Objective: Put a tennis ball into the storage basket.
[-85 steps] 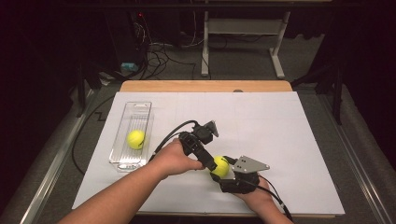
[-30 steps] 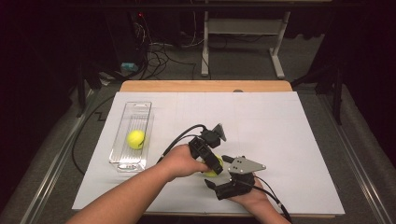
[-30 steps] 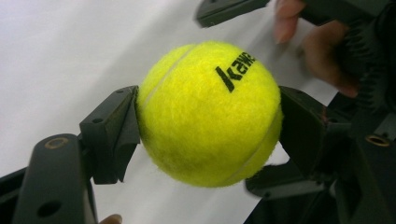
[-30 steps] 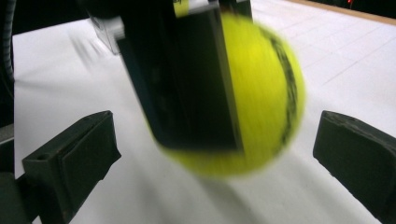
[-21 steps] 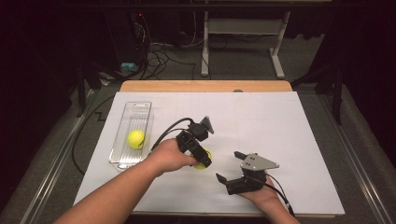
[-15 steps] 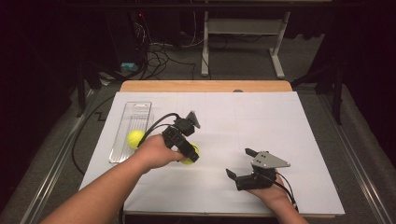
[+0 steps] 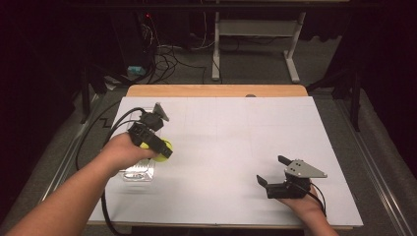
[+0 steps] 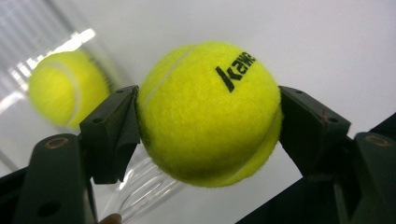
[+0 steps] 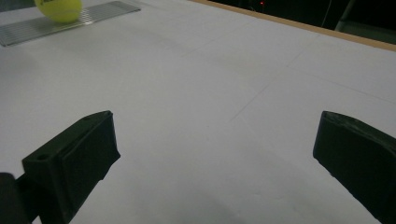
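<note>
L gripper (image 8: 205,116) clamped on tennis ball (image 8: 208,112); clear tray (image 7: 139,172) w/ 2nd ball (image 8: 65,91) lies just ahead-left of it. R gripper (image 7: 273,172) jaws apart, far off.

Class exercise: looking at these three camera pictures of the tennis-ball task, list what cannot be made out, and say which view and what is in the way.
- High view: the clear tray is mostly covered by the left hand and left gripper.
- Left gripper view: the second ball in the tray is blurred; the held ball hides the table behind, and its printed word runs out of sight.
- Right gripper view: the ball is cut off by the top edge.
</note>
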`<state>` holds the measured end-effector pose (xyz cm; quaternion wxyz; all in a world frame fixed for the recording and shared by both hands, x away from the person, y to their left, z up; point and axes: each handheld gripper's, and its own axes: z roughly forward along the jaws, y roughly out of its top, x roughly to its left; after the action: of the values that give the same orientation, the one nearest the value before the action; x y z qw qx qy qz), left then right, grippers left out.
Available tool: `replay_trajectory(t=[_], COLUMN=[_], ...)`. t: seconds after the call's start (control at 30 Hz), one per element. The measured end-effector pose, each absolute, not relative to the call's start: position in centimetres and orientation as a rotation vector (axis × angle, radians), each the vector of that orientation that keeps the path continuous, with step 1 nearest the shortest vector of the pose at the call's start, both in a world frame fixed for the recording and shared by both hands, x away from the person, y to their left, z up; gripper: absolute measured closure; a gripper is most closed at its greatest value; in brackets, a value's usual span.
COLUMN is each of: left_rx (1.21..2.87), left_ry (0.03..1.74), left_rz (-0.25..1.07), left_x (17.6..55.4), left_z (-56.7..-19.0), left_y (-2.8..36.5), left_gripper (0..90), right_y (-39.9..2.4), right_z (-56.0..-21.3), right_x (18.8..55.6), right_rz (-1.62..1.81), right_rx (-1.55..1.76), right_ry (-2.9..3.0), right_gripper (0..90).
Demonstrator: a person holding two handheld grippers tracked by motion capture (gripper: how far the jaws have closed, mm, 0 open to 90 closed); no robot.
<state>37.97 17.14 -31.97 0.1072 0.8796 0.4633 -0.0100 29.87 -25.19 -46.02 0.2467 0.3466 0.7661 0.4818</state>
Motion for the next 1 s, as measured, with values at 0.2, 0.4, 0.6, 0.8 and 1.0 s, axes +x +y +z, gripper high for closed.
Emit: replay_trajectory(t=[0.2, 0.4, 0.6, 0.8, 1.0], left_rx=[2.571, 2.558, 2.564, 2.517, 2.531], left_ry=[1.459, 1.547, 1.586, 1.580, 1.560], left_rz=[-0.014, -0.009, -0.037, -0.008, -0.014], left_x=[37.8, 38.0, 38.1, 38.3, 38.2], left_z=[-32.1, -33.4, -35.0, -34.3, -34.1], left_y=[20.4, 22.5, 23.1, 23.4, 23.0], left_gripper=[26.7, 26.6, 26.5, 0.6, 0.6], right_y=[-25.6, -25.5, -25.5, -25.5, -25.3], right_z=[-46.1, -46.1, -46.3, -46.4, -46.4], right_x=[29.9, 29.9, 29.9, 29.9, 29.9], right_rz=[1.304, 1.298, 1.295, 1.294, 1.290], right_rx=[0.961, 0.958, 0.968, 0.962, 0.962], right_ry=[2.092, 2.090, 2.092, 2.103, 2.105], right_gripper=[0.0, 0.0, 0.2, 0.3, 0.3])
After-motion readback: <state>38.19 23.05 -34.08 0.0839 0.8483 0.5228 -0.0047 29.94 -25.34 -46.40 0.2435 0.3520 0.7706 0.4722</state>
